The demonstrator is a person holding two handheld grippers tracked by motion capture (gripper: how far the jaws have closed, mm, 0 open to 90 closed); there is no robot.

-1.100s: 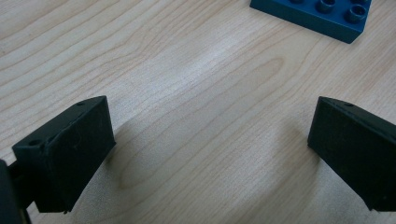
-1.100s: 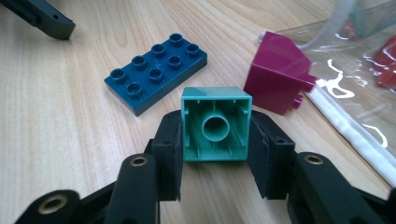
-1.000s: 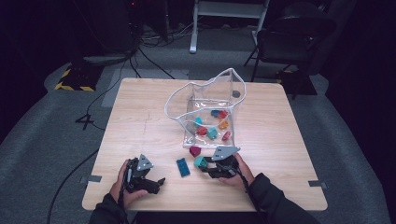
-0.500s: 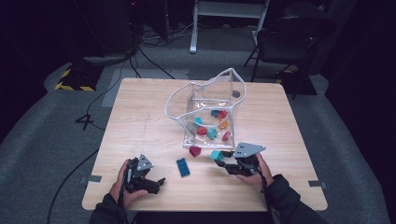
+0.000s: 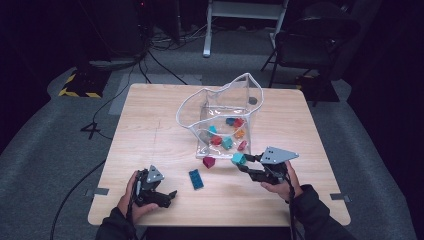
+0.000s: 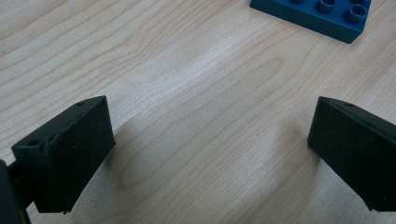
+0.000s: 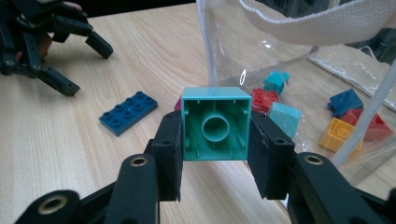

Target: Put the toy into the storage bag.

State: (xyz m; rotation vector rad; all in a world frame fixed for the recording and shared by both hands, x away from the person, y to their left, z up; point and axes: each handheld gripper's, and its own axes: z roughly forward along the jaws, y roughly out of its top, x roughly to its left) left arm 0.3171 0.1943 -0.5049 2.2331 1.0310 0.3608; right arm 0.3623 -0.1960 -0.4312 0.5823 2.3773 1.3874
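Observation:
My right gripper (image 7: 215, 154) is shut on a teal brick (image 7: 215, 123), hollow underside facing the camera; in the high view the gripper (image 5: 240, 161) holds this brick (image 5: 238, 159) above the table, just in front of the clear bag (image 5: 220, 97). The bag holds several bricks in red, teal, blue and orange (image 5: 227, 134). A dark blue flat brick (image 5: 196, 179) lies on the table between the hands, and a maroon brick (image 5: 209, 162) sits by the bag's front edge. My left gripper (image 5: 167, 197) rests low at the front left, jaws wide apart over bare wood (image 6: 205, 140).
The wooden table (image 5: 150, 130) has free room on its left half. Beyond the far edge stand a chair (image 5: 310, 45) and a metal frame (image 5: 245, 25), with cables on the grey floor. Tape marks sit at the table's front corners.
My right gripper has lifted the teal brick off the table and carried it to the right and up, toward the bag's front. The left gripper has stayed in place.

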